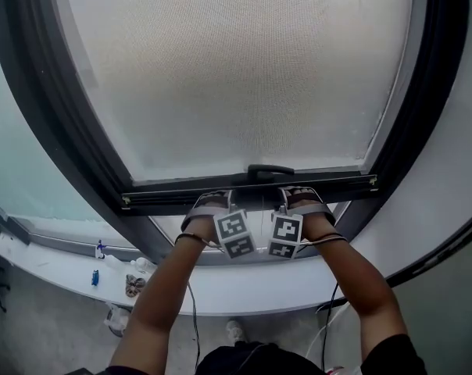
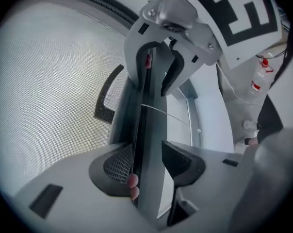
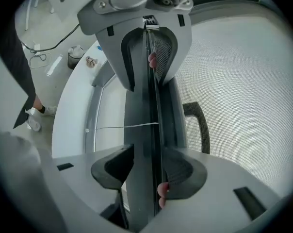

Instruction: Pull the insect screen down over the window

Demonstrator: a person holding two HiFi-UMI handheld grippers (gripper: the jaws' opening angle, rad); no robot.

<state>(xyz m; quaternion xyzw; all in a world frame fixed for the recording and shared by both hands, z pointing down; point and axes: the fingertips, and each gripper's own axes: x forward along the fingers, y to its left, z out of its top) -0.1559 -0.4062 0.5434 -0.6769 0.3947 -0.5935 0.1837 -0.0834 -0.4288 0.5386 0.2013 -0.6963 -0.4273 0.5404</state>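
The insect screen (image 1: 236, 69) covers most of the window, and its dark bottom bar (image 1: 189, 198) lies low in the frame. A black handle (image 1: 269, 170) sits on the bar's middle. My left gripper (image 1: 219, 207) and right gripper (image 1: 300, 203) hang side by side just under the handle, both shut on the bar. In the left gripper view the bar (image 2: 149, 130) runs between the pads of my left gripper (image 2: 147, 158), with the mesh (image 2: 49, 81) and the handle (image 2: 106, 101) to its left. The right gripper view has the bar (image 3: 147, 106) clamped in my right gripper (image 3: 147, 159).
Below the window runs a white sill (image 1: 244, 287) with small bottles (image 1: 99, 250) and other bits on it. The dark window frame (image 1: 72, 131) stands on both sides. A thin white string (image 3: 122, 126) crosses behind the bar. Cables and a shoe (image 1: 236, 330) are on the floor.
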